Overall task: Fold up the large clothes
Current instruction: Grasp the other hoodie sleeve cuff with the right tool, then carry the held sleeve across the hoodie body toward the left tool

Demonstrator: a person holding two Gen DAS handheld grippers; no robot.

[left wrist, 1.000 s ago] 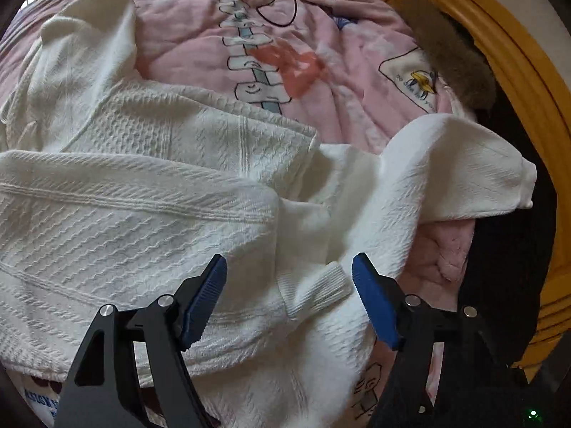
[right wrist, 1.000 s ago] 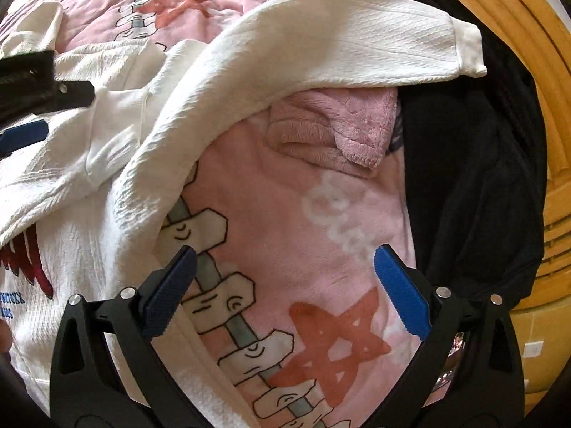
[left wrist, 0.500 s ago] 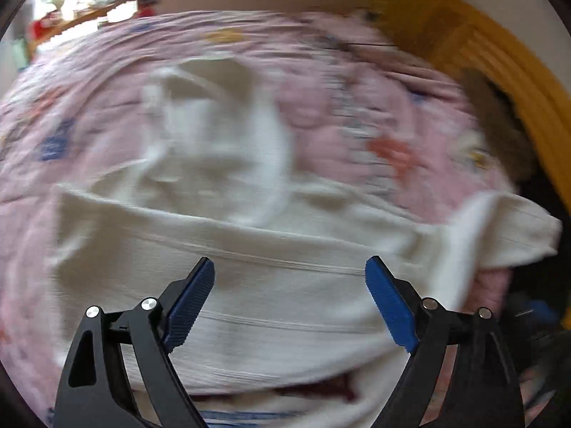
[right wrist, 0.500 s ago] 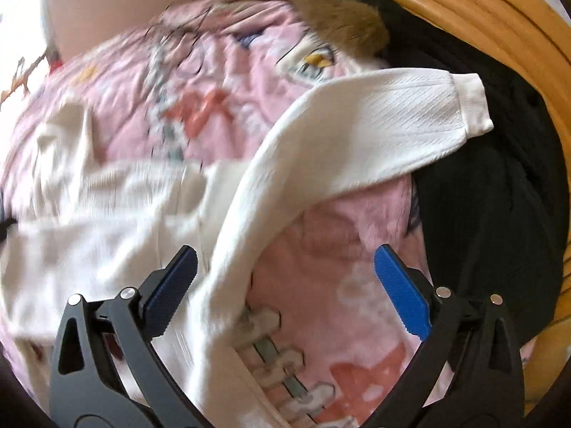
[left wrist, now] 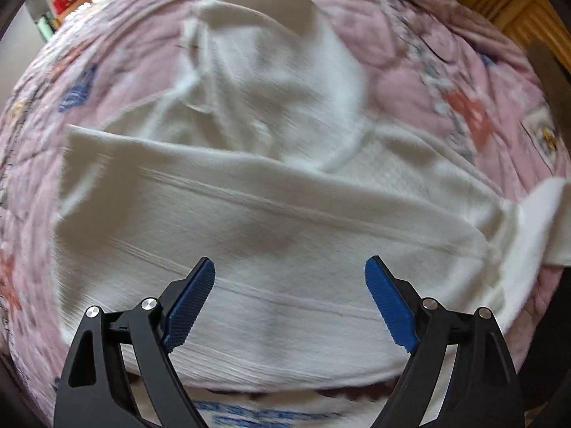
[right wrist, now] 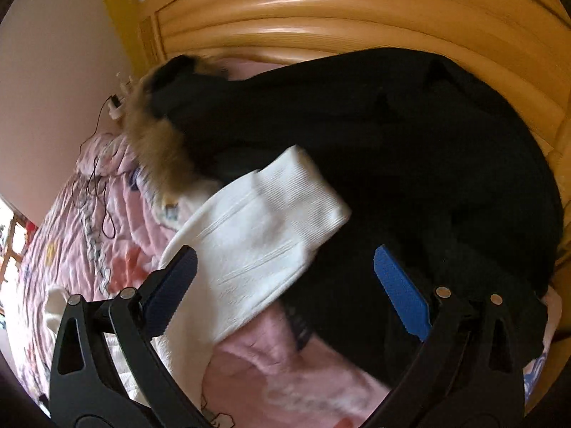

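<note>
Left gripper [left wrist: 289,301] jaws just opened wide, empty over white knit sweater [left wrist: 249,214]. Right gripper [right wrist: 285,289] wide open, empty, sleeve cuff [right wrist: 303,192] beyond it on black coat [right wrist: 410,164]

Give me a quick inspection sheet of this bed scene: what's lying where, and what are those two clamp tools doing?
Surface: pink patterned quilt on a bed.
Job's things: white knit sweater spread on the quilt; one sleeve cuff lies against the black coat.
Clutter: black coat with a fur-trimmed hood, by the headboard.
Grippers: left gripper open over the sweater, holding nothing; right gripper open, empty, near the sleeve.
Cables: thin black cable on the quilt.
Surroundings: wooden headboard, pale wall.
</note>
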